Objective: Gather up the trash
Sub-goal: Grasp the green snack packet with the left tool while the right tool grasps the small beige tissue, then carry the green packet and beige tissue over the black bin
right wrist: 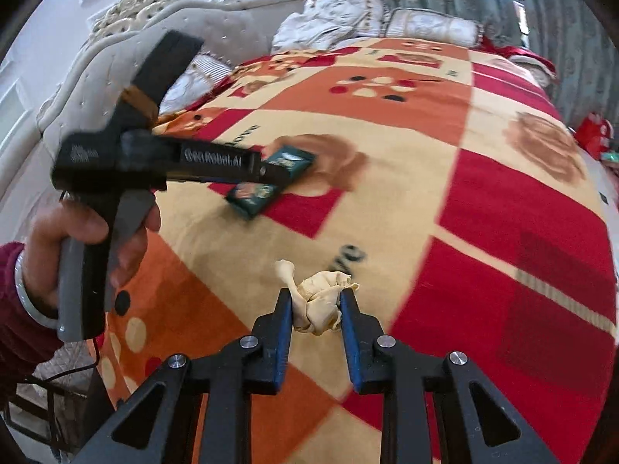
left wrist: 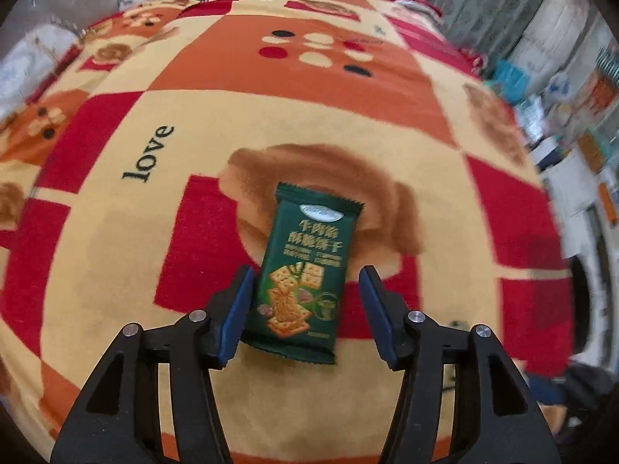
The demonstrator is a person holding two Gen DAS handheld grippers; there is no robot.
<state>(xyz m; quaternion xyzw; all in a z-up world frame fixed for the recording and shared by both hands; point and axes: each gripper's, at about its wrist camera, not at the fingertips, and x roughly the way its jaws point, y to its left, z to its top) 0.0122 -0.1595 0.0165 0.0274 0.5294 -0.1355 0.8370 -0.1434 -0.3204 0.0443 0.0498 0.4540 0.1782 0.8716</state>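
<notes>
Bedroom scene: a bed under a plush checked blanket in red, orange and cream, pillows and a padded headboard at the far end, curtains behind. Two pieces of trash lay on the blanket, well apart. A green cracker packet lay flat, long axis running away from the left wrist camera, its near half between the left tongs. These tongs stood released, blue pads on either side of the packet, the left pad just beside its edge and the right pad clear of it. A crumpled cream tissue sat between the right tongs, which were clenched on it, both pads pressed into the wad. In the right wrist view the left hand gripped its tool from below, wrist in a dark red sleeve, tool body reaching level and low over the packet from the headboard side. Judged step: the left side closing on the packet while the right held its tissue. To do it well, the tongs probably needed centring on the packet so both pads met the long edges together, tips pressed lightly into the soft blanket so the thin foil did not slip out or skid forward. Closing slowly seemed wise, since a flat packet may buckle upward. Both views were somewhat blurred, so exact contact on the packet's left edge could not be told.
</notes>
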